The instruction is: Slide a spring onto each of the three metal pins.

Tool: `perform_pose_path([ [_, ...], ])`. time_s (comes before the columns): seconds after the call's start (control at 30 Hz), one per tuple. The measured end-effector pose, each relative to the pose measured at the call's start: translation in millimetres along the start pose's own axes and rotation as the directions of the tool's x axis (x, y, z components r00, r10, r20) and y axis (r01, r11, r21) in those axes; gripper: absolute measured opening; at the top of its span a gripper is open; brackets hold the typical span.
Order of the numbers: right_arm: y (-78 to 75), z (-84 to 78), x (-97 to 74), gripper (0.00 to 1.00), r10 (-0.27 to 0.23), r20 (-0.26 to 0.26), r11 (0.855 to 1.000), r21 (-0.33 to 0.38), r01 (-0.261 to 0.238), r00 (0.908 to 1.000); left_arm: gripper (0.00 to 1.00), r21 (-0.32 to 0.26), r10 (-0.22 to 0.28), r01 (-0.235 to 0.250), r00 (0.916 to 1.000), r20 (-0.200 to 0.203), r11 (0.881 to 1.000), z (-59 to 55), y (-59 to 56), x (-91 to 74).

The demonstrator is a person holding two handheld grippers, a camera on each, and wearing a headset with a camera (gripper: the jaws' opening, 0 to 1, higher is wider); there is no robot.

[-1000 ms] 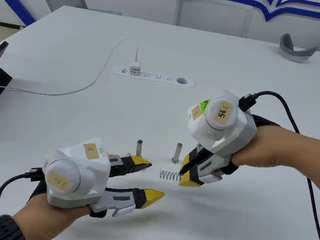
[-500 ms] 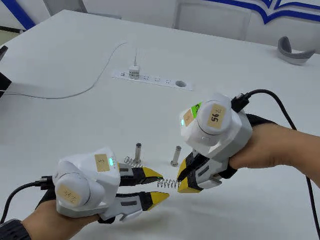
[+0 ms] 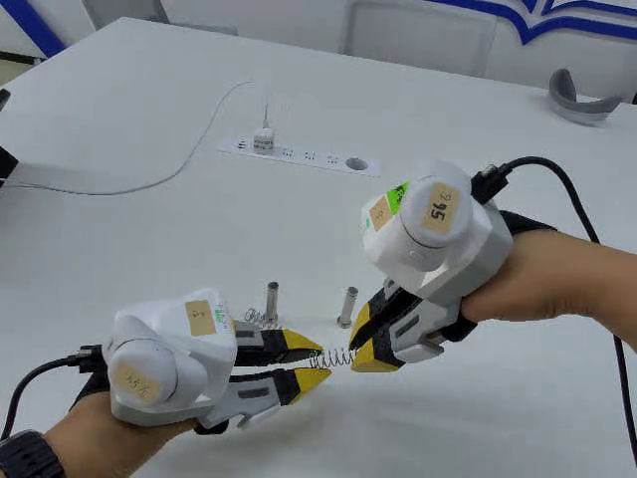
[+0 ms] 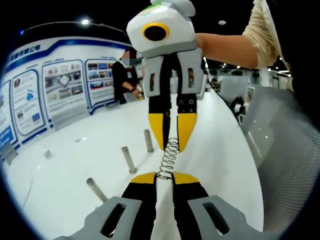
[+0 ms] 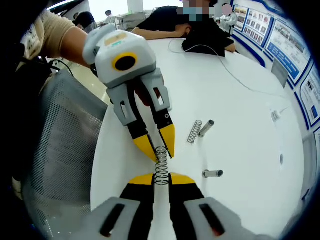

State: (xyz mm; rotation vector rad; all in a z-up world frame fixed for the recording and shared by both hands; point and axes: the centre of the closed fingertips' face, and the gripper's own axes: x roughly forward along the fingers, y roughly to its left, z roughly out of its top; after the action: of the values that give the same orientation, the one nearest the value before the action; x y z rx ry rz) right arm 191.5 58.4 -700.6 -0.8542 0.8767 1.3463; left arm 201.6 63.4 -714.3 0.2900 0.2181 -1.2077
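Note:
A small steel spring hangs in the air between my two grippers, one end in each. My left gripper comes in from the lower left and is shut on the spring's near end. My right gripper is shut on the other end. Two upright metal pins stand on the white table just behind the grippers. The left gripper view has three pins in a row. A second spring lies beside the left pin.
A white power strip with a plugged adapter lies farther back, its thin cable trailing left. A grey curved object sits at the far right corner. A black cable runs from my right gripper.
My left gripper moved right toward the spring and its jaws closed from wide open onto the spring's free end. The right gripper kept hold of the spring and lifted slightly.

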Motion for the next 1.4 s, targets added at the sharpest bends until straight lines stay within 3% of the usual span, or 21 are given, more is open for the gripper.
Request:
perform_pose_path([
  [0.8,0.1,31.3,-10.9,0.11,-0.027,0.062,0.999,-0.044,0.030,0.9977,0.11,-0.004,-0.004,0.004,1.0000,0.002,1.000,0.0,-1.6,4.2],
  [1.4,-4.2,29.9,-11.2,0.16,-0.039,0.067,0.999,-0.026,0.040,0.9970,0.11,-0.040,0.002,0.000,0.9996,0.028,0.999,2.6,1.0,4.3],
])
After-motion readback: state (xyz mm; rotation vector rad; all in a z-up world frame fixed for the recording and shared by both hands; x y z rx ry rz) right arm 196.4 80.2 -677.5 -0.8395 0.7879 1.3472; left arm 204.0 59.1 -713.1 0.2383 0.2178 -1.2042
